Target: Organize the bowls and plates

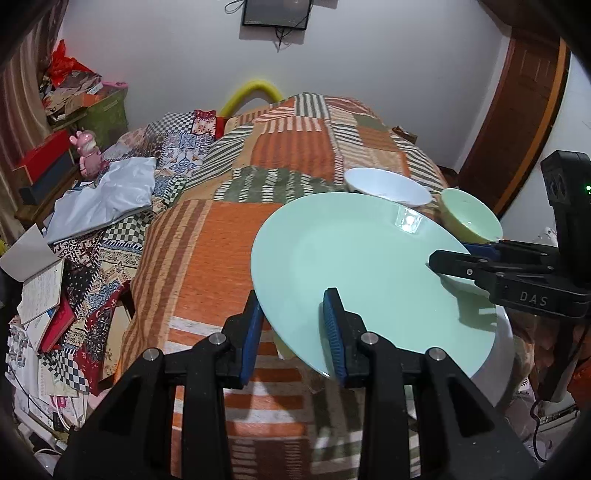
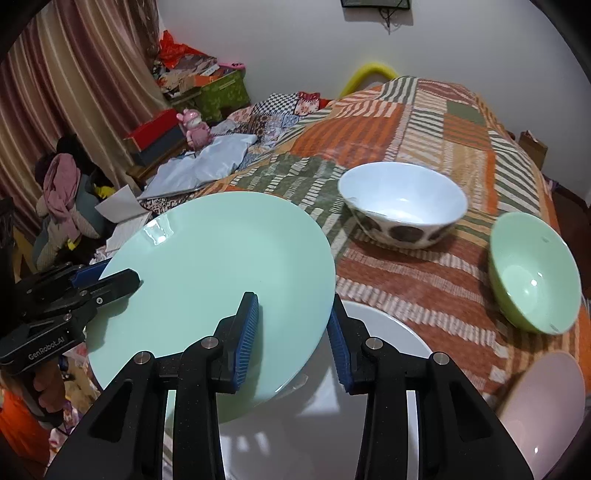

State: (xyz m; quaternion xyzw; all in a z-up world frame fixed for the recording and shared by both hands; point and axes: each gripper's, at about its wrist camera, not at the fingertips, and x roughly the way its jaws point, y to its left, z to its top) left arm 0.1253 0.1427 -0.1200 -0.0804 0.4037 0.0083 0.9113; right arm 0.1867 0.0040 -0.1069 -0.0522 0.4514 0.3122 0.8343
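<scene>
Now both grippers, left (image 1: pixel 295 325) and right (image 2: pixel 291 332), grasp opposite rims of the green plate (image 2: pixel 221 266), tilted just above the white plate (image 2: pixel 369 387) lying directly below.

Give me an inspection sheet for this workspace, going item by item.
Surface: patchwork blanket in orange, green and striped patches.
Job's things: mint plate held tilted over a white plate; spotted white bowl; green bowl; pale pink bowl at the near right edge.
Clutter: pink figurine, grey bag, boxes and papers at the left.
Grippers: left hand-held gripper and right hand-held gripper each straddle the mint plate's rim; whether the pads touch is unclear.
Cables: short wires under the wall screen.
Surroundings: curtain, wooden door, white wall.
</scene>
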